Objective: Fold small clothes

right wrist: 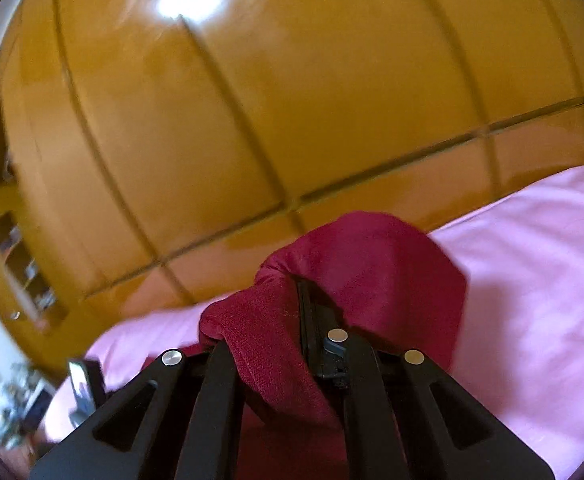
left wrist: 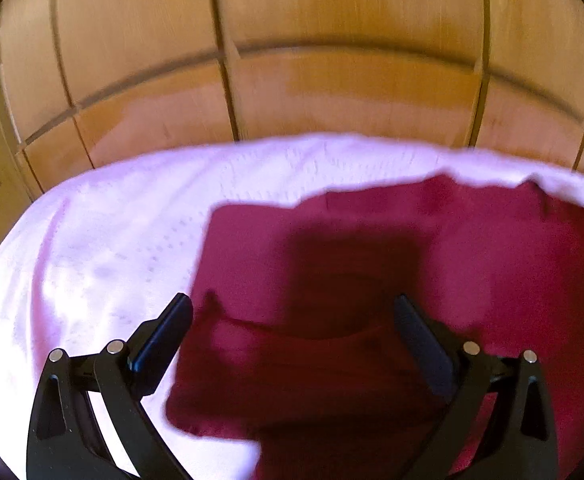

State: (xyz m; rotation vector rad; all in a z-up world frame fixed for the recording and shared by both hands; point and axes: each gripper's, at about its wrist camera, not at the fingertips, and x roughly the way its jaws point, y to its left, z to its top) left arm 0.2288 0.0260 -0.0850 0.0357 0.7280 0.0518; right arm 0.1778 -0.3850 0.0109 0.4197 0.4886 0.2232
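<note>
A dark red garment (left wrist: 331, 248) lies spread on a pale pink bed sheet (left wrist: 112, 232), with a folded-over layer near its lower left edge. My left gripper (left wrist: 292, 312) is open and empty, its fingers (left wrist: 164, 336) held just above the garment's near part. In the right wrist view, my right gripper (right wrist: 292, 304) is shut on a bunched fold of the same red garment (right wrist: 371, 264), lifted off the pink sheet (right wrist: 531, 264). The cloth wraps over and hides the fingertips.
A wooden wardrobe (left wrist: 331, 40) with panel doors stands right behind the bed and also fills the right wrist view (right wrist: 252, 100). A shelf unit (right wrist: 24, 272) and a small dark device (right wrist: 84, 384) sit at the left beyond the bed.
</note>
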